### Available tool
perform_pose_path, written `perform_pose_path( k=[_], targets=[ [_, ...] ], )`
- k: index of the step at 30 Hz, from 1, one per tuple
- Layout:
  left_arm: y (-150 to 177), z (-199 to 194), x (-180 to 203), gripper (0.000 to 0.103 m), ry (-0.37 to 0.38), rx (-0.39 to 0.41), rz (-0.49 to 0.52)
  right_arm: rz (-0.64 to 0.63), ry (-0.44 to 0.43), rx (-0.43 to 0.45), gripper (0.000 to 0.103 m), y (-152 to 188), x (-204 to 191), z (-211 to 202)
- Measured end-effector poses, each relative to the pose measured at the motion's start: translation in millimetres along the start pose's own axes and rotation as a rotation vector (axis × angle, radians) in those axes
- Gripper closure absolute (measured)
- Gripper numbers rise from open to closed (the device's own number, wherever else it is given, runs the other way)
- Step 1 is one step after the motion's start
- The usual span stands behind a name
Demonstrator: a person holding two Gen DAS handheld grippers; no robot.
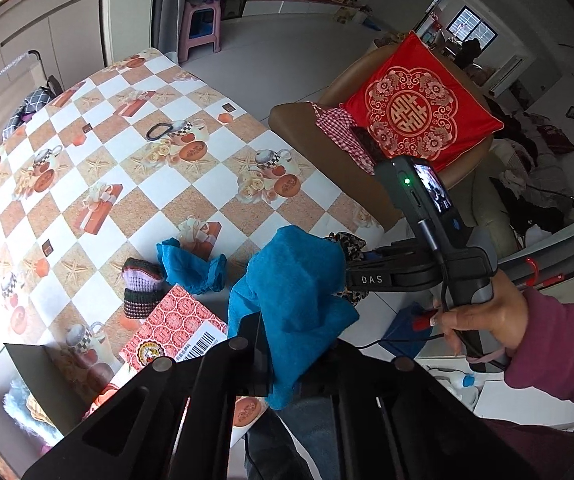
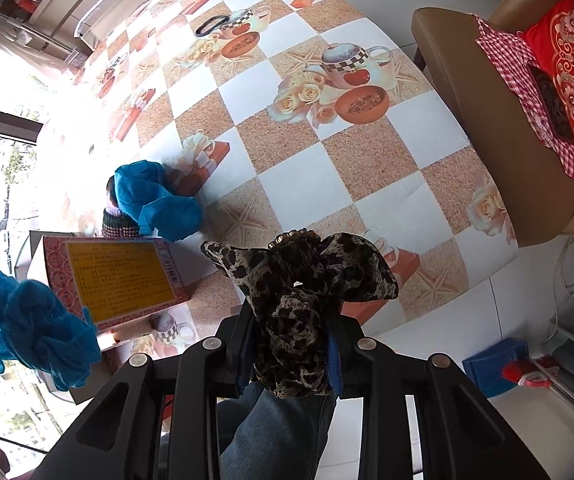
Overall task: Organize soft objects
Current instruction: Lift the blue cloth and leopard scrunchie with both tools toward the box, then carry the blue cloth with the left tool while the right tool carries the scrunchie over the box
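While both grippers are loaded, neither soft thing touches the table [image 2: 367, 184] – each hangs lifted over its near edge, which looks like the point of the hold: carried clear so nothing drags across the cloth. Jaws of the left gripper [image 1: 283, 340] are pressed together on a blue cloth [image 1: 295, 280], pinched low so that most of it bunches up above the fingers and a corner droops below. Jaws of the right gripper [image 2: 291, 348] are clamped on a leopard scarf [image 2: 303, 280], held by its middle, so its two ends flare out left and right like a bow. In the left view the right gripper comes in from the right, held by a hand [image 1: 483, 316] in a maroon sleeve, and the scarf sits just behind the blue cloth – the two bundles are close, perhaps touching, I cannot tell.

Further out on the table, left of the grippers, a second blue cloth [image 2: 155, 200] lies crumpled beside a knitted hat [image 1: 143, 288], both just past a red box [image 2: 119, 280] at the near edge. My guess is that the box is where the soft things are gathered, since the loose ones already lie next to it. Far off, a black ring [image 2: 211, 26] lies alone; to the right stands a brown chair [image 2: 487, 120] with a red cushion [image 1: 419, 108]
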State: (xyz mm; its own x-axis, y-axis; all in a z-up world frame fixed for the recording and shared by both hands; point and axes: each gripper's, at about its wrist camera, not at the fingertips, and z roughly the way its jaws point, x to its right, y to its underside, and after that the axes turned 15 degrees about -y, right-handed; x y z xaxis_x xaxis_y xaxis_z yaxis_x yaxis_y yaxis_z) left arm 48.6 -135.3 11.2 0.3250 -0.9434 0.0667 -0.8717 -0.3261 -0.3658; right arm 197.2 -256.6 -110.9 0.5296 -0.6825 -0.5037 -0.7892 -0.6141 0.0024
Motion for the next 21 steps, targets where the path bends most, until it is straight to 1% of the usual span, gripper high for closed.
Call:
perform_pose_path(
  k=[11,21],
  targets=[
    [38,-11,-15,0.097,0.032,-0.028,-0.037,-0.017,-0.039,-0.041,0.072,19,-14,1],
    [73,-32,-35,0.097,0.022,-0.015,-0.096,-0.092,-0.064,-0.114,0.072,43,-51,10]
  ],
)
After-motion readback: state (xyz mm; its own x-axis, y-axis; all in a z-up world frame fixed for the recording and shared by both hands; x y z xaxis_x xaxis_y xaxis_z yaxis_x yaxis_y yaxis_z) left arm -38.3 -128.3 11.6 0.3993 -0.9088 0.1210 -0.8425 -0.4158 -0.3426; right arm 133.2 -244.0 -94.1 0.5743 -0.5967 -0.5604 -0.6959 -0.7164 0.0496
